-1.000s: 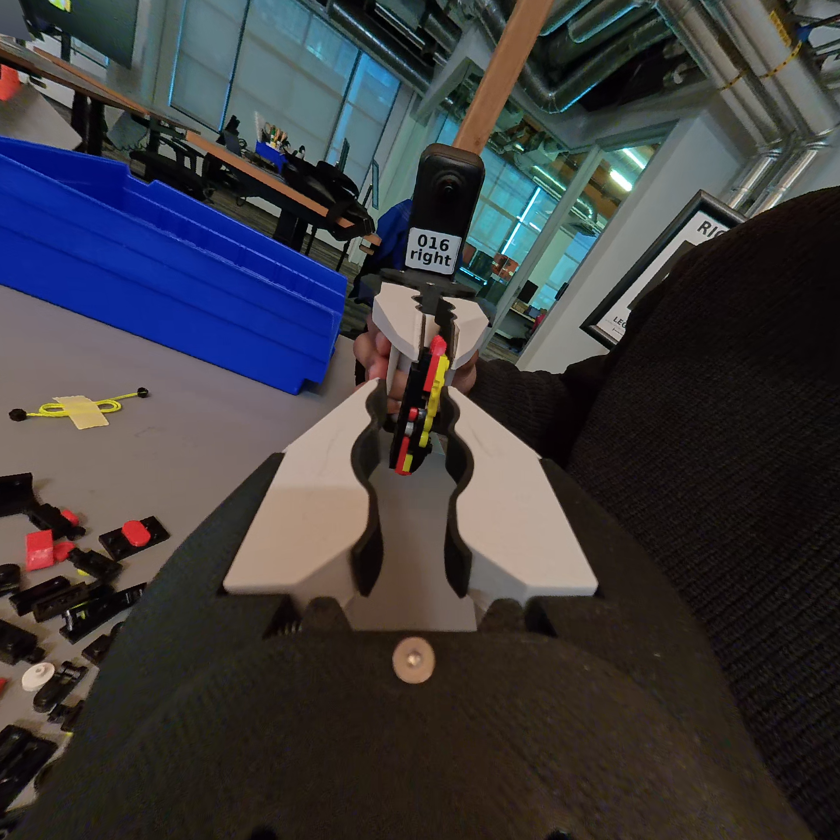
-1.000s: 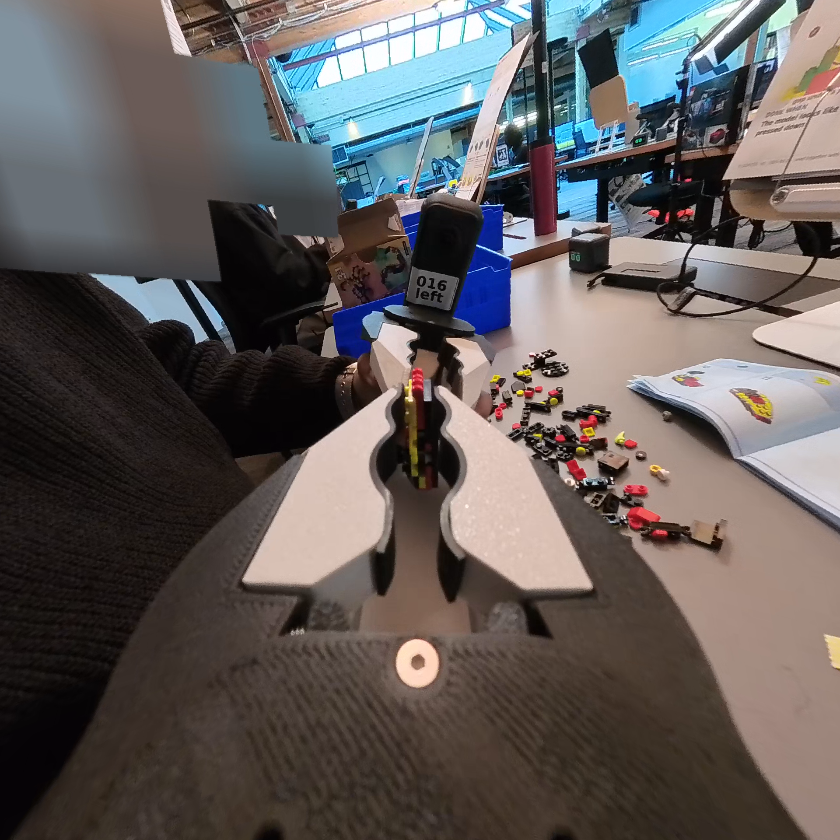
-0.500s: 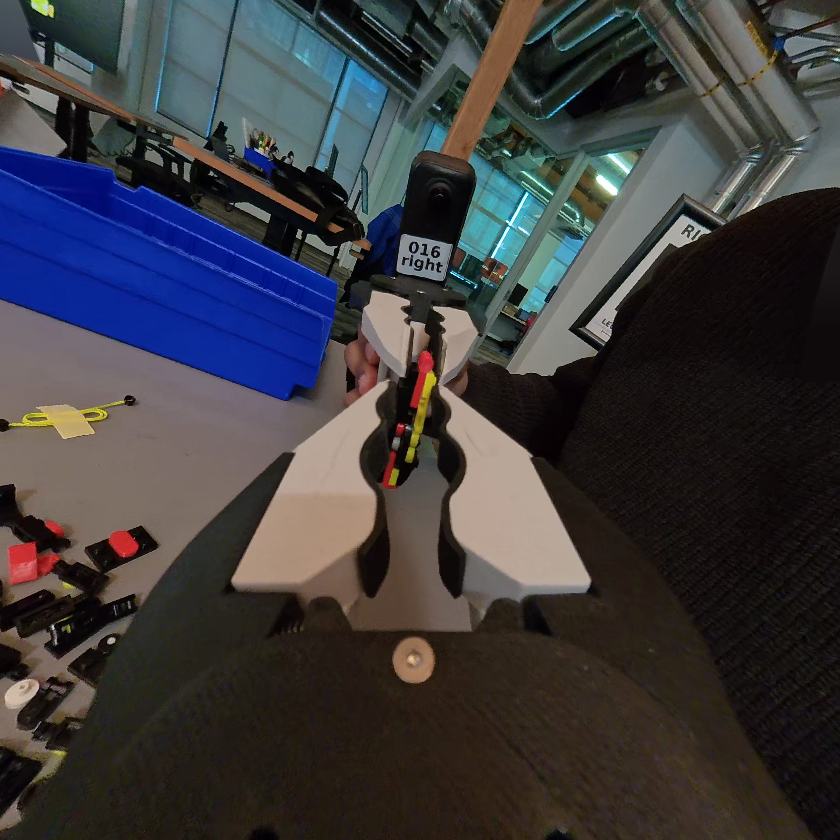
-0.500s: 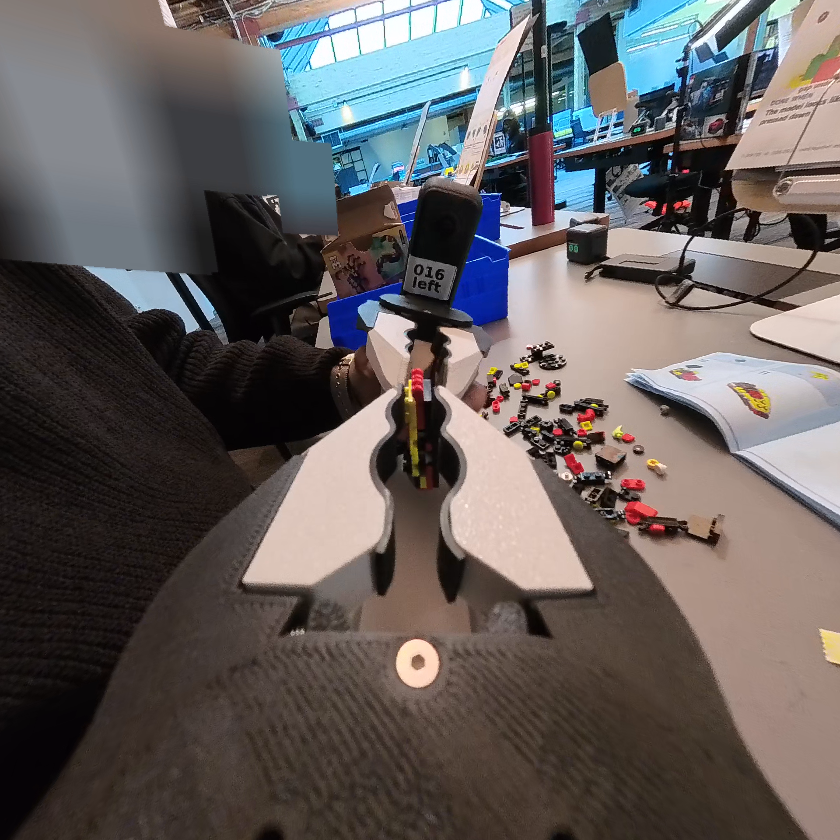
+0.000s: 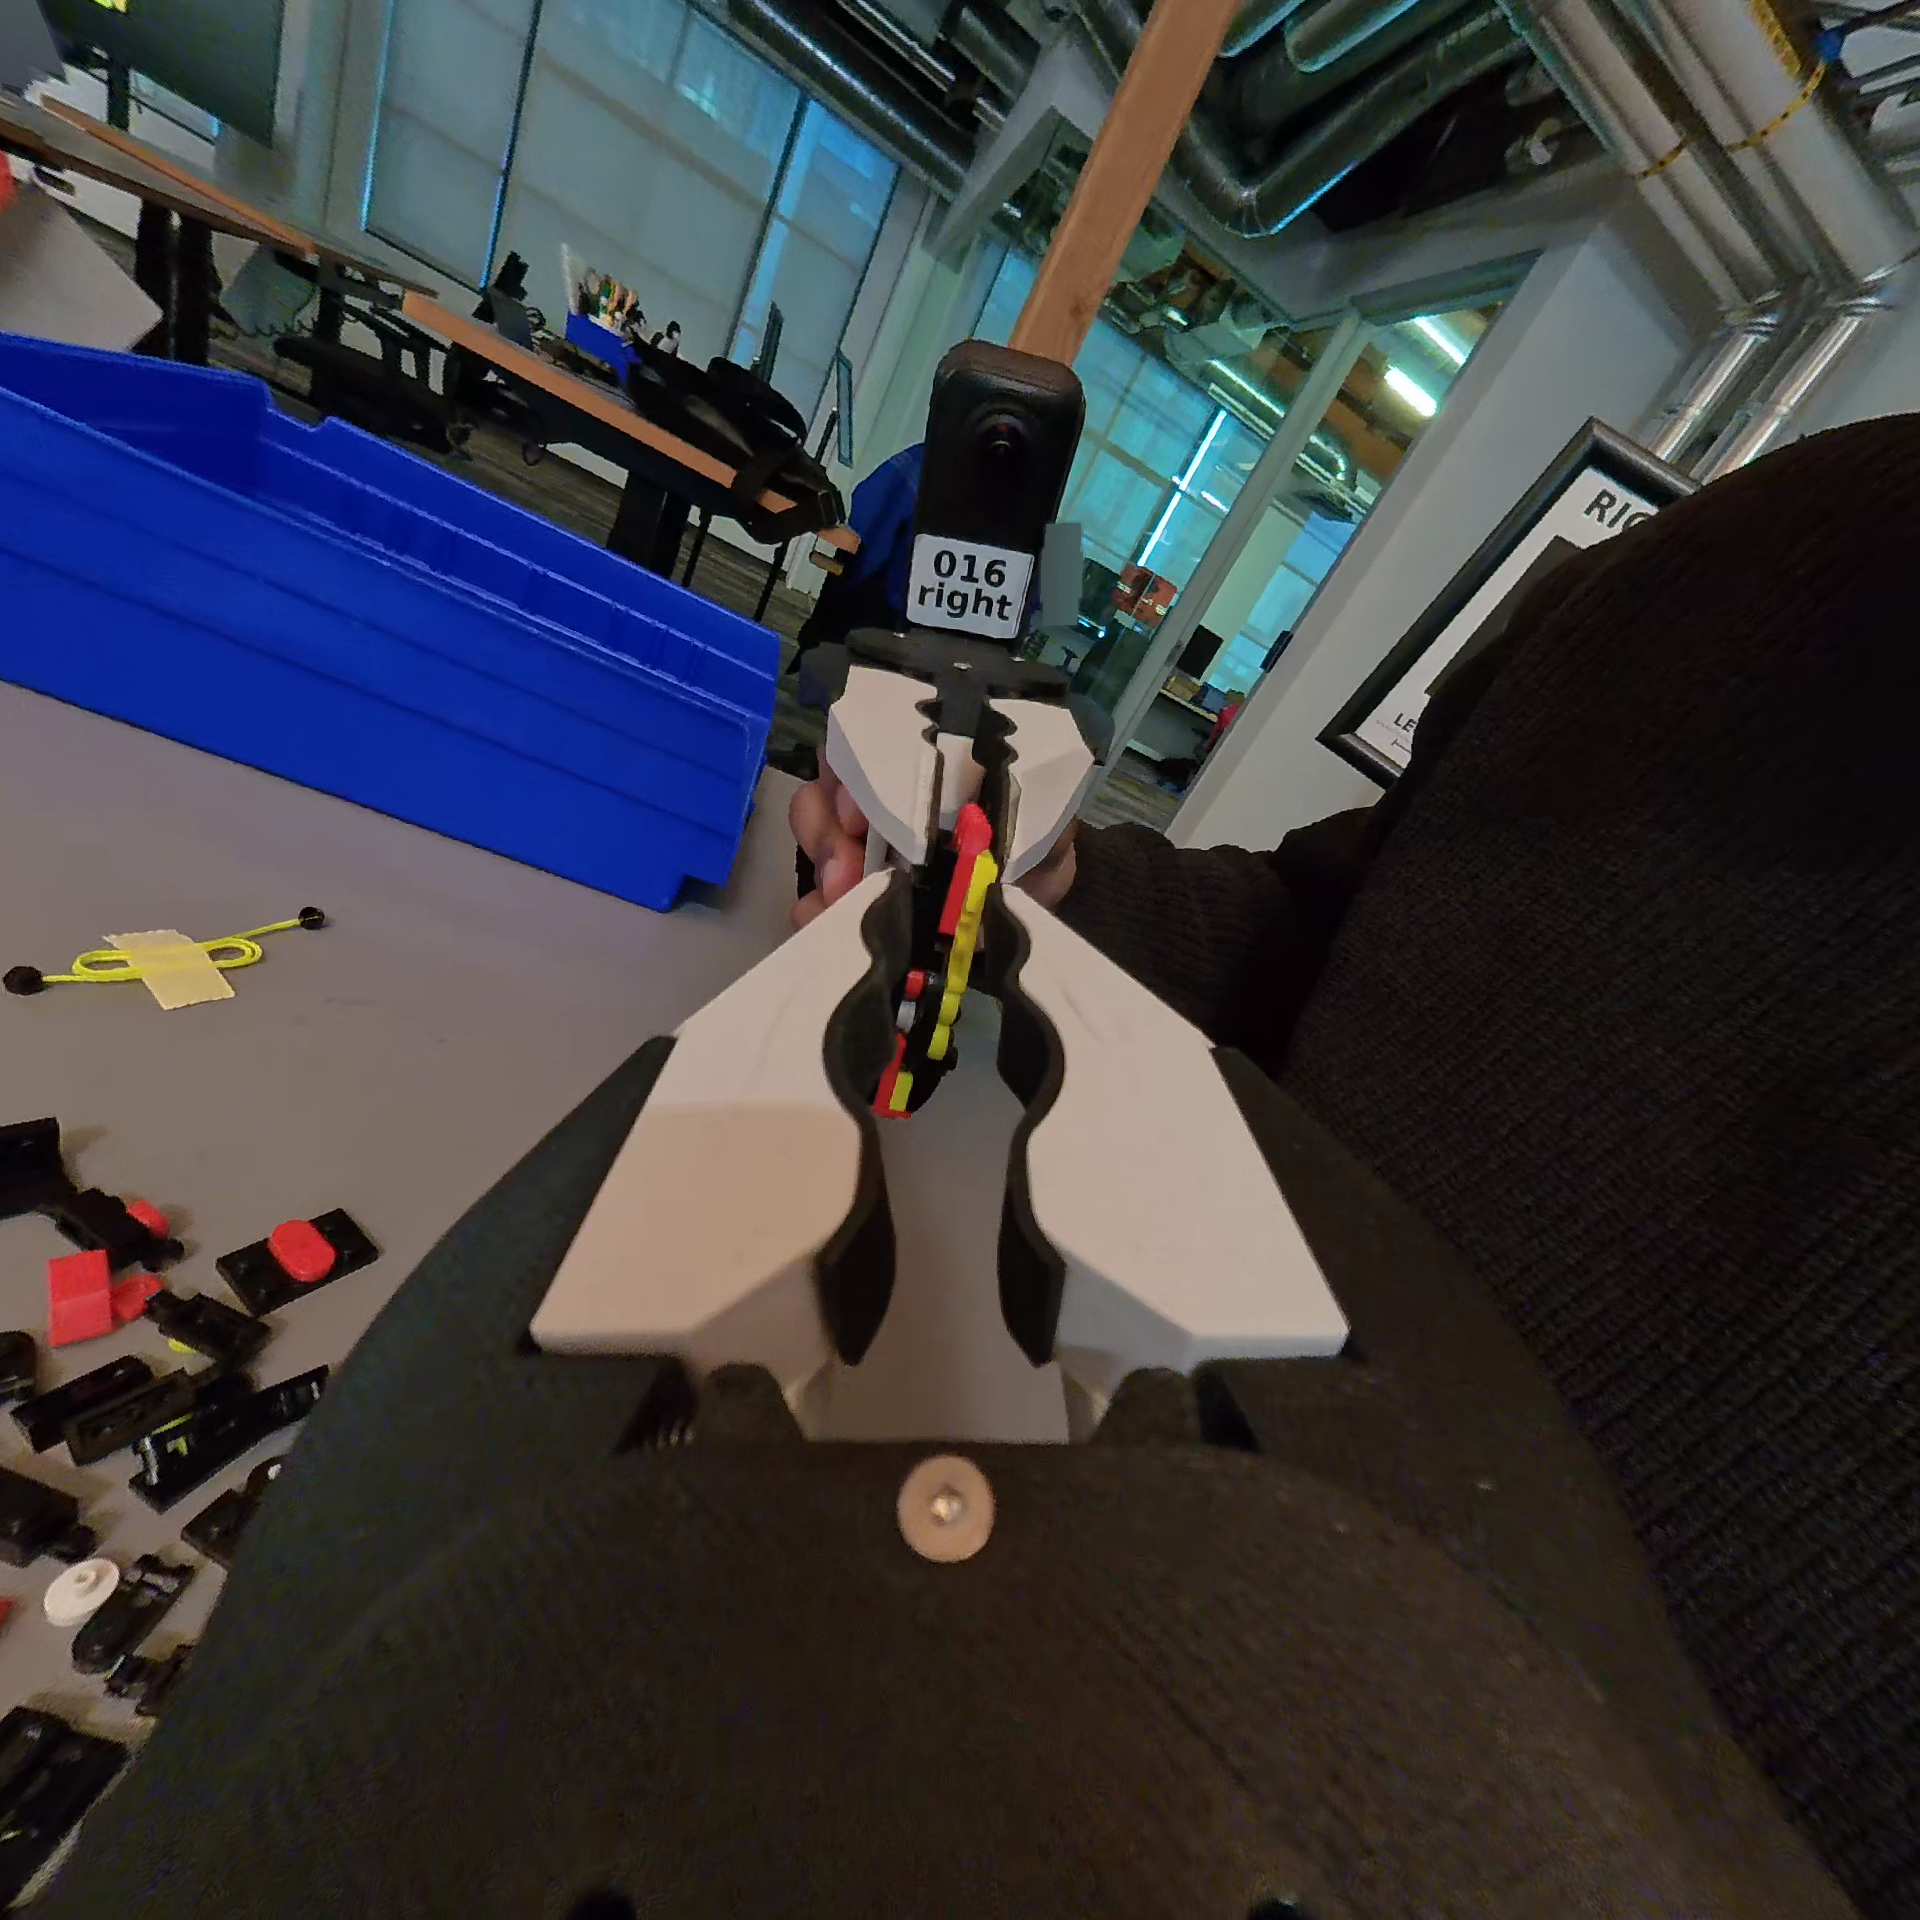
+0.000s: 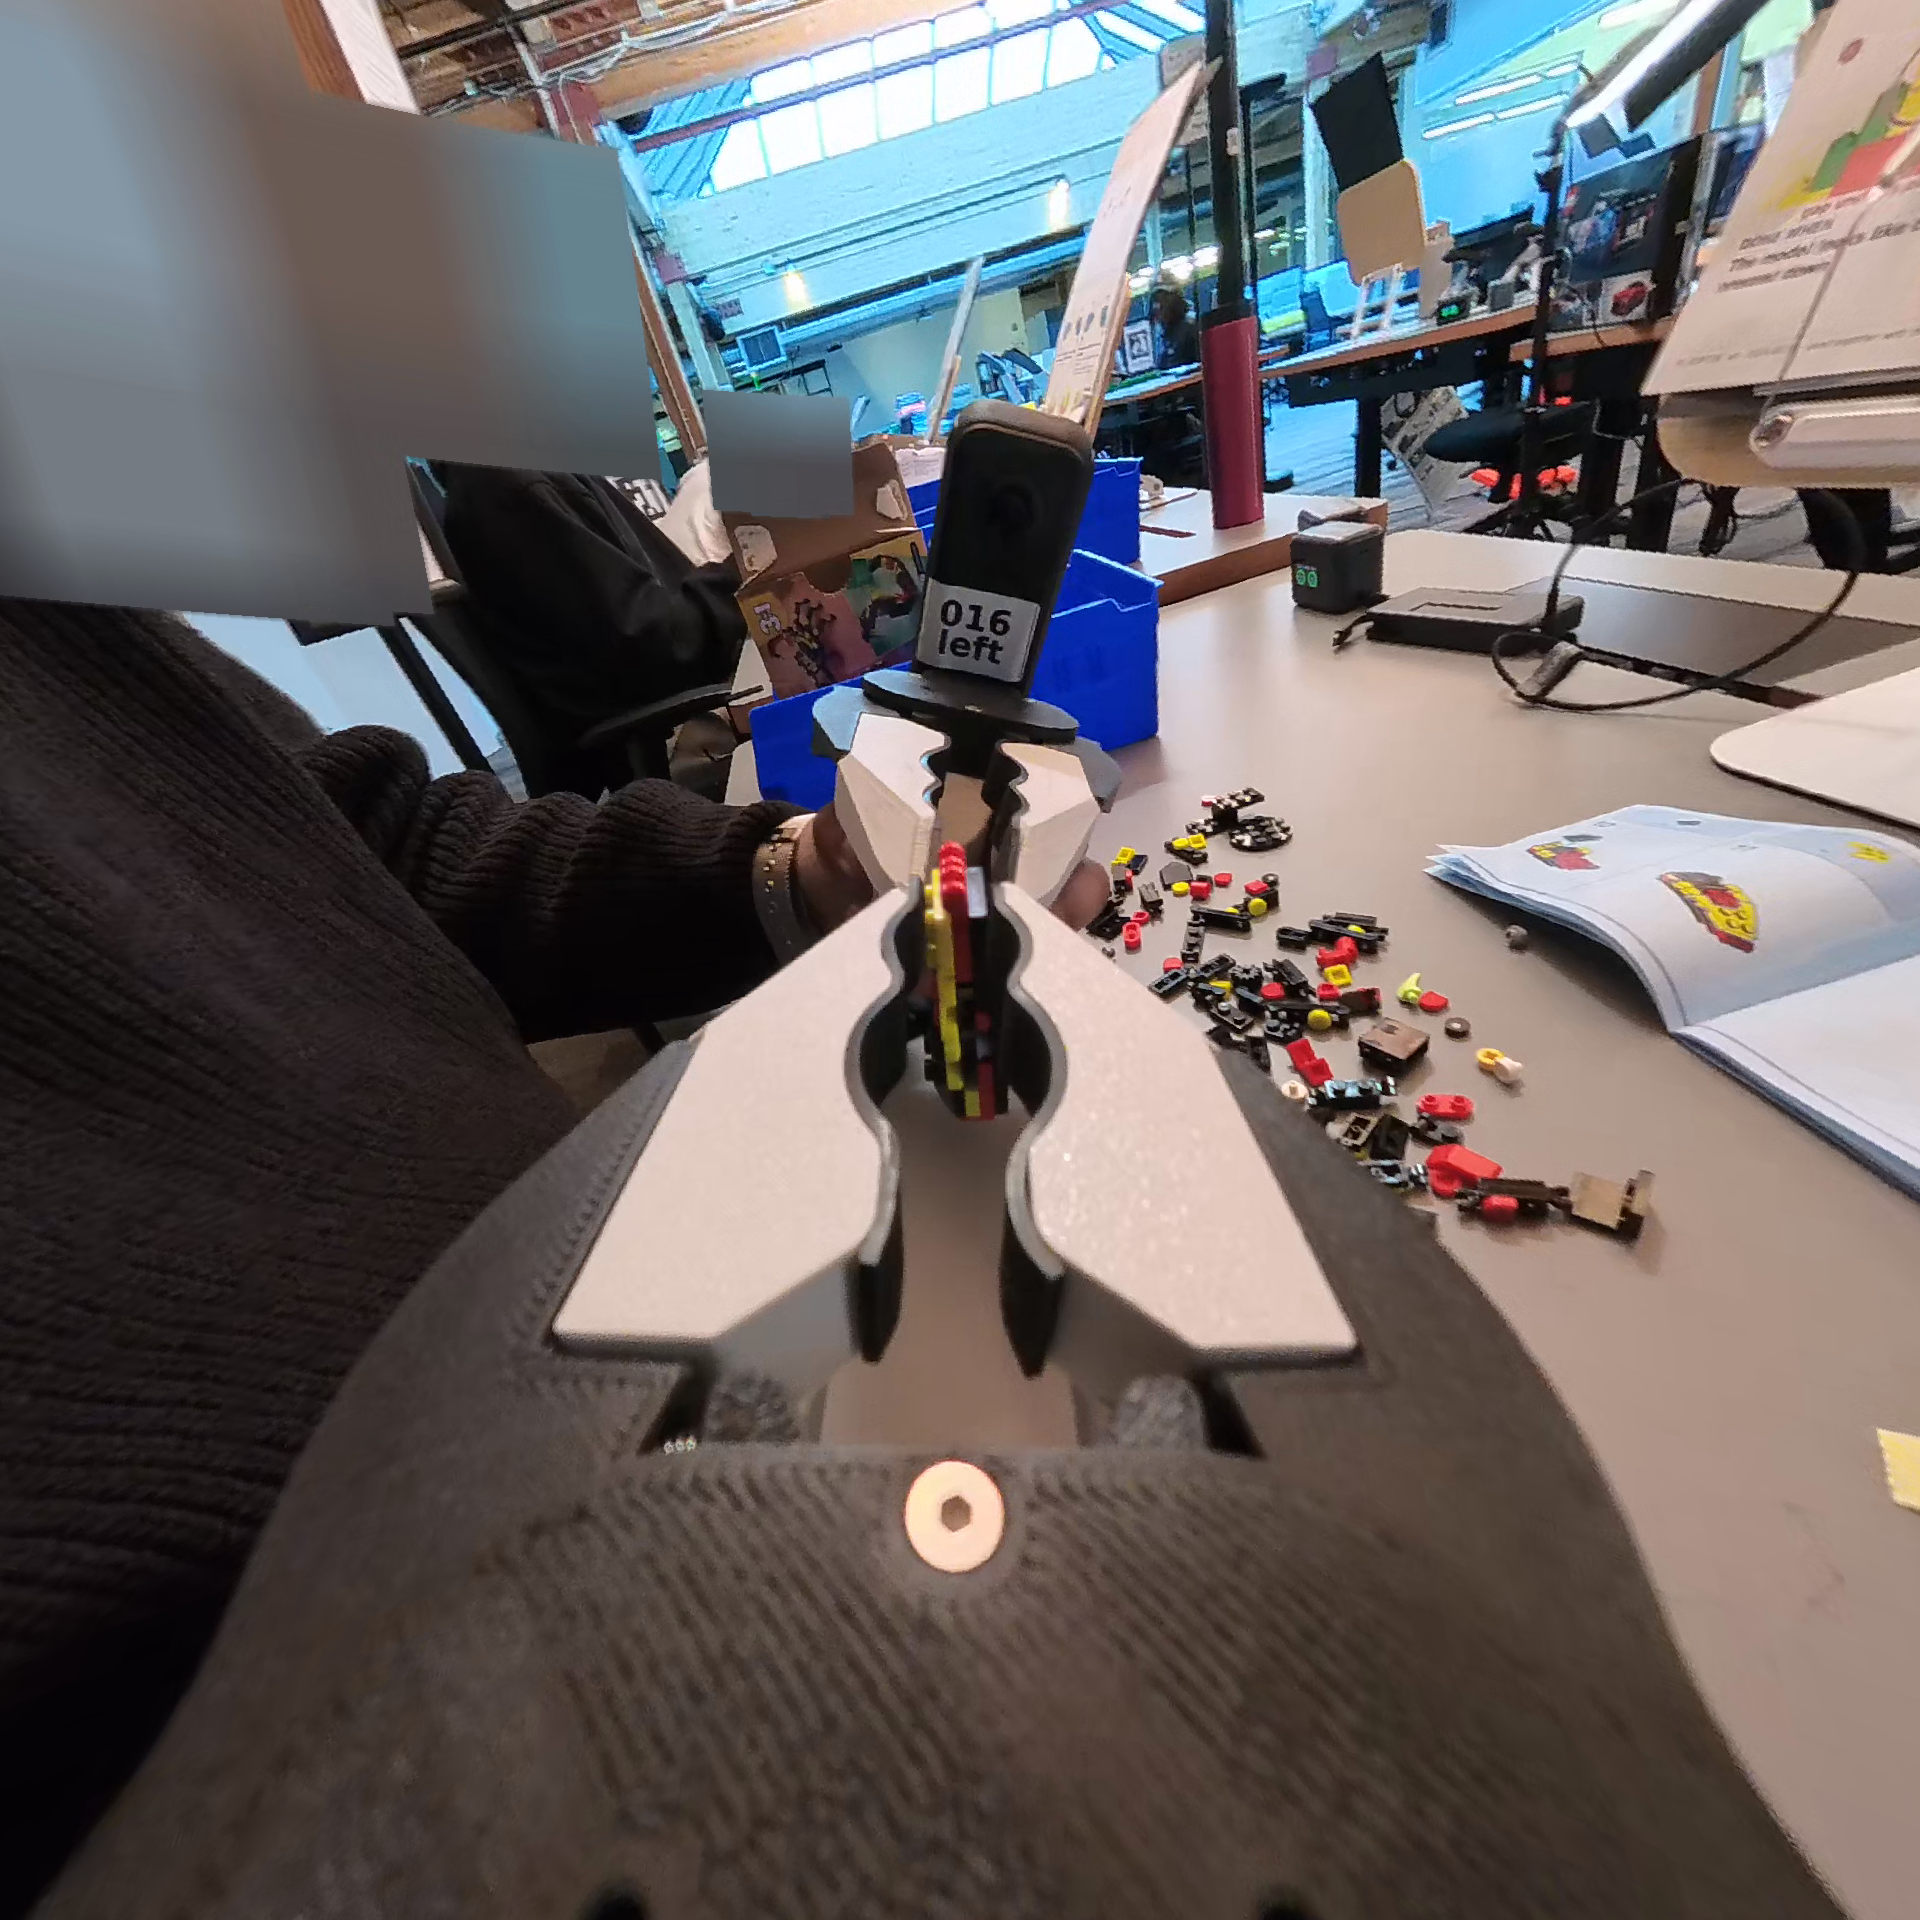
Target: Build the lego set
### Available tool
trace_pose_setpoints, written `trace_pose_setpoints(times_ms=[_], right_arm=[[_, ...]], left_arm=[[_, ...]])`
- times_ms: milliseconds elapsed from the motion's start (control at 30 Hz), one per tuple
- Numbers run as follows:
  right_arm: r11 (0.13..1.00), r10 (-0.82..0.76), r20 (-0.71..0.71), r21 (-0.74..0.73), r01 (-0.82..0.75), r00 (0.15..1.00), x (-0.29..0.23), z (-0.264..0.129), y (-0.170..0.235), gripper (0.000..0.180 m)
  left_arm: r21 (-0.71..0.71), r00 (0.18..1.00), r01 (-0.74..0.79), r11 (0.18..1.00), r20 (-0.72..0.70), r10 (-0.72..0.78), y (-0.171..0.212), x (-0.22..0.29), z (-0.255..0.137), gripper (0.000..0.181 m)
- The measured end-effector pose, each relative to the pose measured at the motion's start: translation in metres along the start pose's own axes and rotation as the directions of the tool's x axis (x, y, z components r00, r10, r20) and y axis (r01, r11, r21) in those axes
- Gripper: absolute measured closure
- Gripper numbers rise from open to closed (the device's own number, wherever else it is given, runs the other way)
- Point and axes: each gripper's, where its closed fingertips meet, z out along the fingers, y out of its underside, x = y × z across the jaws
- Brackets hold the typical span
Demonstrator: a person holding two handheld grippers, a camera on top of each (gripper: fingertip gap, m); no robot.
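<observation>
Lego assembly (image 5: 940,992), a thin red, yellow and black stack, hangs above the desk (image 6: 1558,1299), clamped from opposite ends by left tool (image 5: 940,935) and right tool (image 6: 961,935). Pressing evenly, tools aligned, should seat plates without bending.

The lego assembly (image 5: 940,977) is striped red, yellow and black — a red tip at its top; the gripper fingers (image 5: 748,1143) around it are pale grey with black inner pads; at left of the frame a bright blue bin (image 5: 364,644) sits on the grey table (image 5: 436,1018); loose pieces (image 6: 1309,997) at right are black, red and yellow; the booklet (image 6: 1714,935) is light blue; the sleeve (image 6: 260,987) is black ribbed knit.
</observation>
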Motion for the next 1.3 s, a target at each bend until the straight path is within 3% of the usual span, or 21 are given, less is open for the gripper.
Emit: trace_pose_setpoints(times_ms=[233,400,533,667,1067,1300], right_arm=[[1.0,0.012,-0.028,-0.003,-0.012,1.0,0.006,-0.001,0.001,0.17],[1.0,0.002,-0.045,-0.01,-0.002,0.999,0.008,0.0,0.002,0.17],[1.0,-0.009,-0.095,-0.024,0.007,0.995,0.016,0.0,0.005,0.17],[0.999,0.042,-0.101,-0.028,-0.045,0.994,0.017,0.003,0.008,0.17],[1.0,0.013,-0.205,0.019,-0.01,0.979,0.032,-0.004,0.0,0.17],[0.999,-0.008,-0.26,0.034,0.017,0.966,0.039,-0.009,-0.004,0.17]], left_arm=[[0.04,0.999,0.047,0.998,0.022,-0.048,0.0,-0.007,0.001,0.169],[0.059,0.995,0.025,0.998,0.093,-0.031,-0.003,-0.017,-0.004,0.142],[0.095,0.991,0.035,0.995,0.123,-0.046,-0.008,-0.023,-0.009,0.134],[0.098,0.987,0.028,0.995,0.154,-0.043,-0.009,-0.029,-0.011,0.131],[0.074,0.957,-0.037,0.997,0.291,0.014,-0.009,-0.044,-0.017,0.125],[-0.017,0.93,-0.084,0.996,0.359,0.085,0.001,-0.051,-0.019,0.124]])
